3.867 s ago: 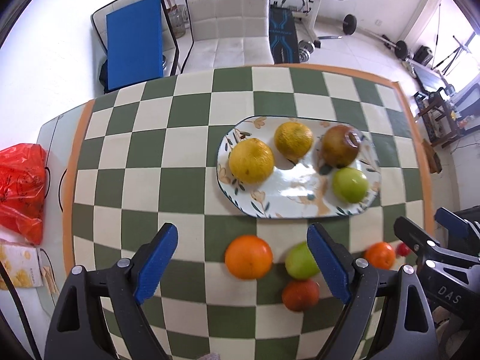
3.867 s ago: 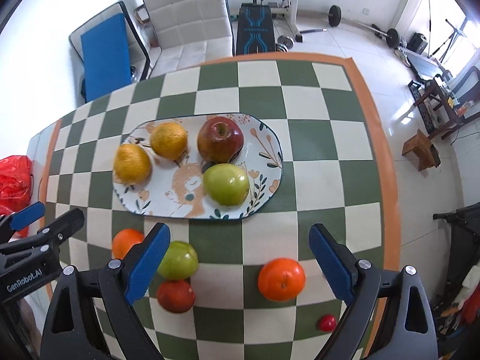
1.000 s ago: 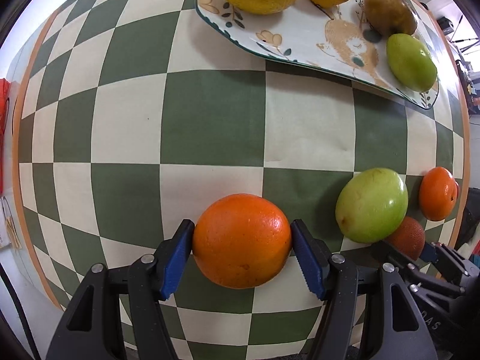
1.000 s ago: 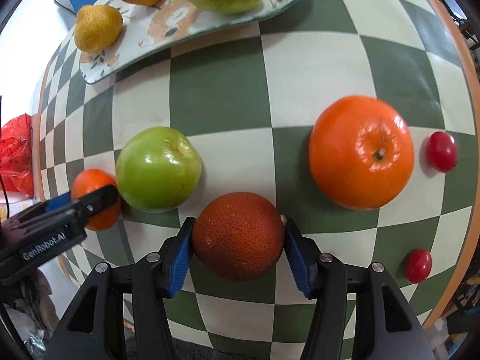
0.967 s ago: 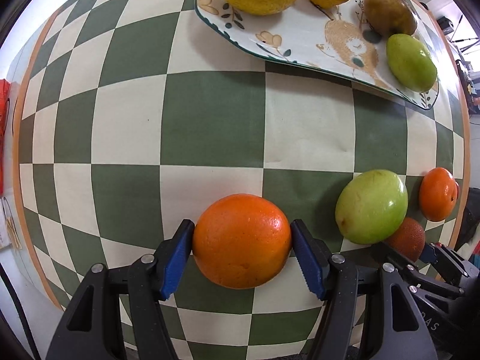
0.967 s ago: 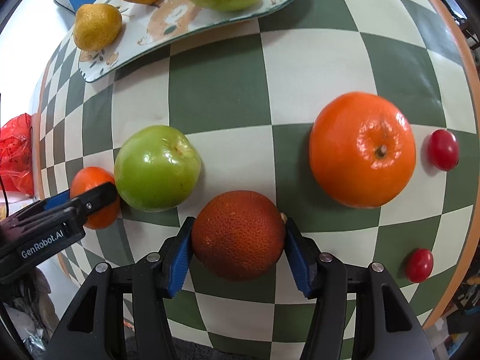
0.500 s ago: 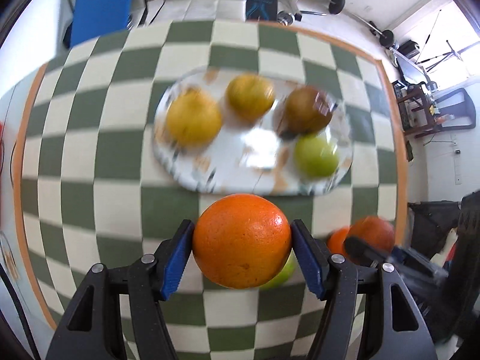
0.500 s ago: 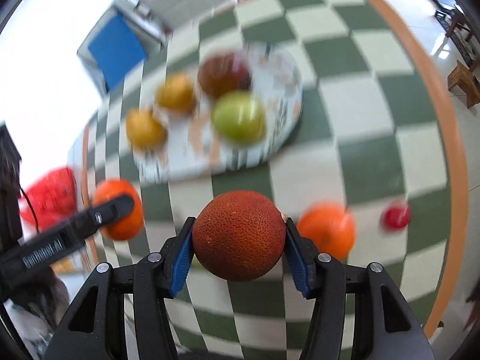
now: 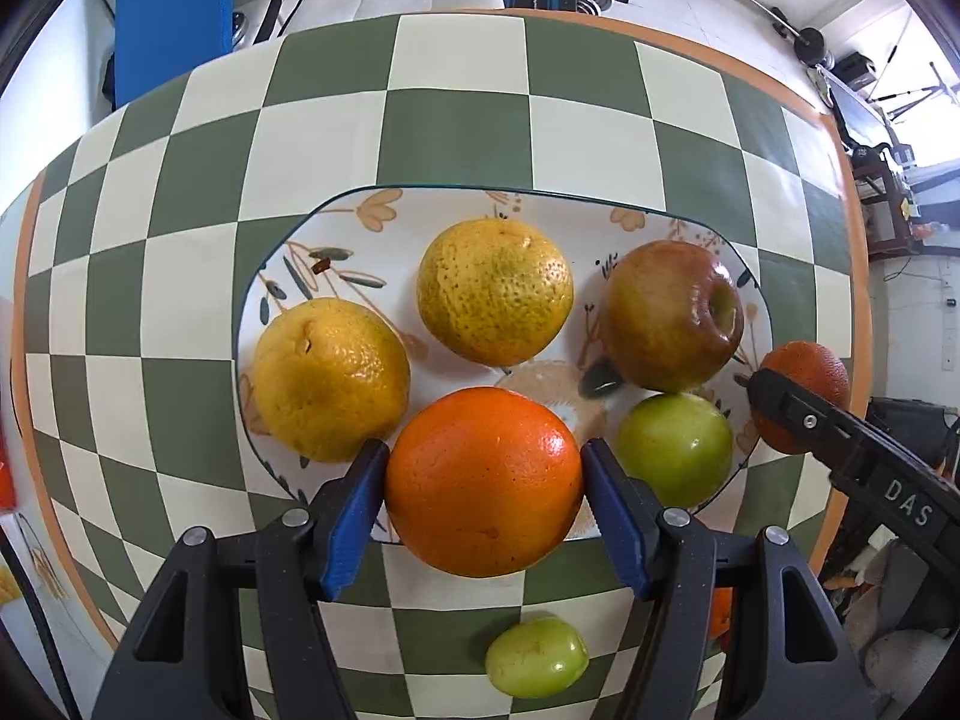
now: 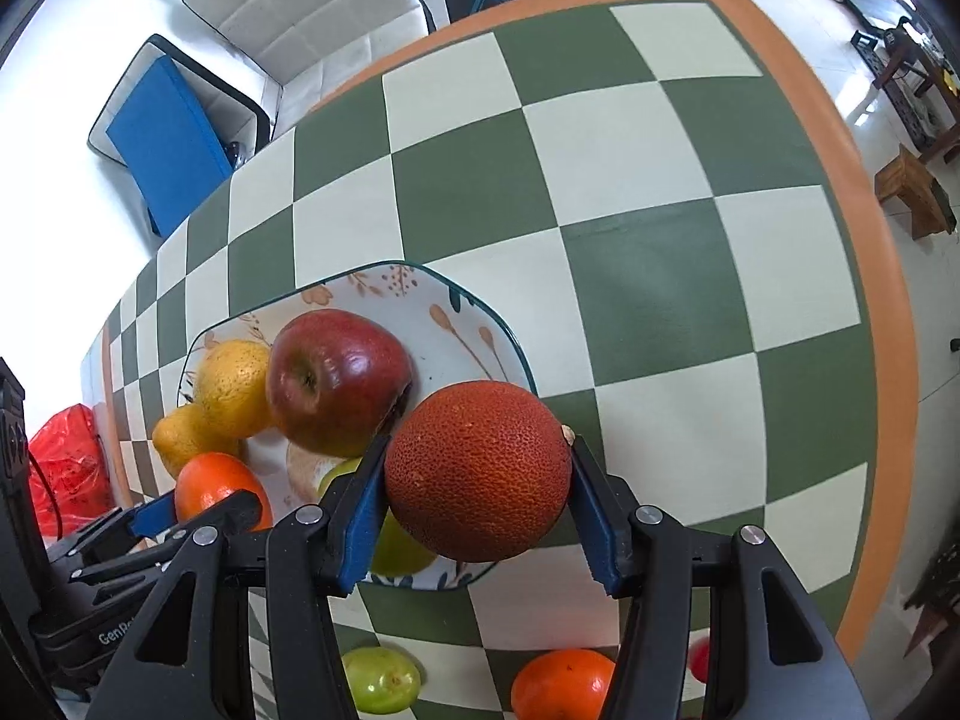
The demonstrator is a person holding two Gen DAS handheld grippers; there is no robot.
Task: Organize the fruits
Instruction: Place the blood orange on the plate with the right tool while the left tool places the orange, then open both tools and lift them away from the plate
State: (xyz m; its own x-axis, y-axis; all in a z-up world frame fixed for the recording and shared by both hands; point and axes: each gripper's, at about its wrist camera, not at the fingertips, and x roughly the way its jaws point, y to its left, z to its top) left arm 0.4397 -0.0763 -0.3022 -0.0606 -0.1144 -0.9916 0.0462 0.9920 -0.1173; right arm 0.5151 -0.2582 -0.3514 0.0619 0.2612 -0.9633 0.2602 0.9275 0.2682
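Table (image 9: 456,138): green-and-cream checkered top with an orange border.
Plate (image 9: 540,210): oval, floral, bearing two yellow citrus fruits (image 9: 493,290), a red apple (image 9: 672,315) and a green apple (image 9: 675,447).
Left gripper (image 9: 483,483): clamped on a bright orange (image 9: 483,480), held above the plate's near edge.
Right gripper (image 10: 477,480): clenched around a dark red-orange fruit (image 10: 477,468), over the plate's right end.
On the table: a small green fruit (image 9: 536,656) and another orange (image 10: 561,684), near the camera side of the plate.
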